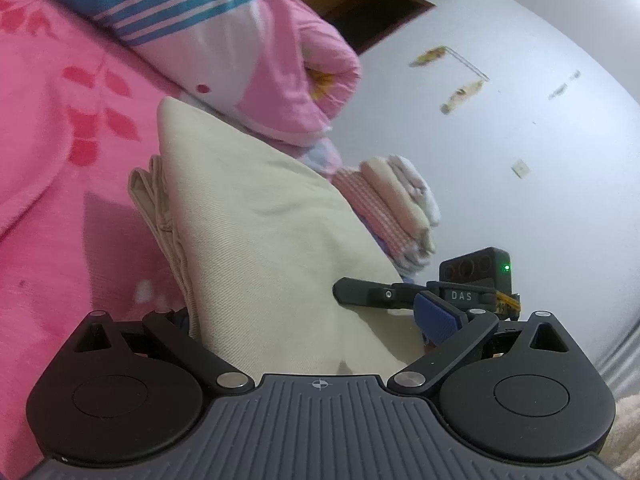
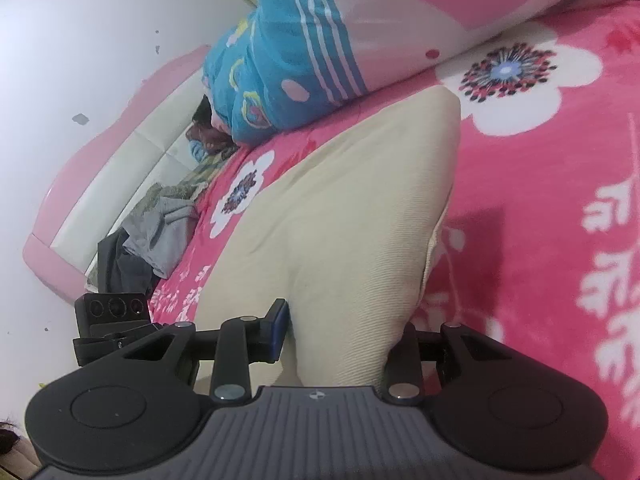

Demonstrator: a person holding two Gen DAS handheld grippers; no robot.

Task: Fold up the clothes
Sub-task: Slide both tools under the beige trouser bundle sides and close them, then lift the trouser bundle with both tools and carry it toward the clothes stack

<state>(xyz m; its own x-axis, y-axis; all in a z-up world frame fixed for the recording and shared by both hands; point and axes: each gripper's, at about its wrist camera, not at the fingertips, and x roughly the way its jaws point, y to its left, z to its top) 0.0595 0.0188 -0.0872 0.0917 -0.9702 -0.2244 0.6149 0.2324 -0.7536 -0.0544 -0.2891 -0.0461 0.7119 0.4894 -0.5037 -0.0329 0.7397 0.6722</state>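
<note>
A cream garment [image 1: 256, 216], folded into a thick pad, lies on the pink flowered blanket [image 1: 52, 152], with its near end lifted. My left gripper [image 1: 312, 320] is shut on that near end; one blue pad [image 1: 436, 316] shows on the right and the other finger is hidden behind the cloth. The right gripper's black finger [image 1: 360, 292] rests against the same garment from the right. In the right wrist view the cream garment [image 2: 344, 216] bulges between the fingers of my right gripper [image 2: 344, 332], which is shut on it, blue pad [image 2: 280, 320] pressed into the fabric.
A rolled pink, white and blue quilt [image 1: 224, 20] lies just beyond the garment. A stack of folded clothes [image 1: 400, 208] sits by the white wall. Grey and dark clothes [image 2: 156, 236] are heaped near the padded headboard [image 2: 120, 168].
</note>
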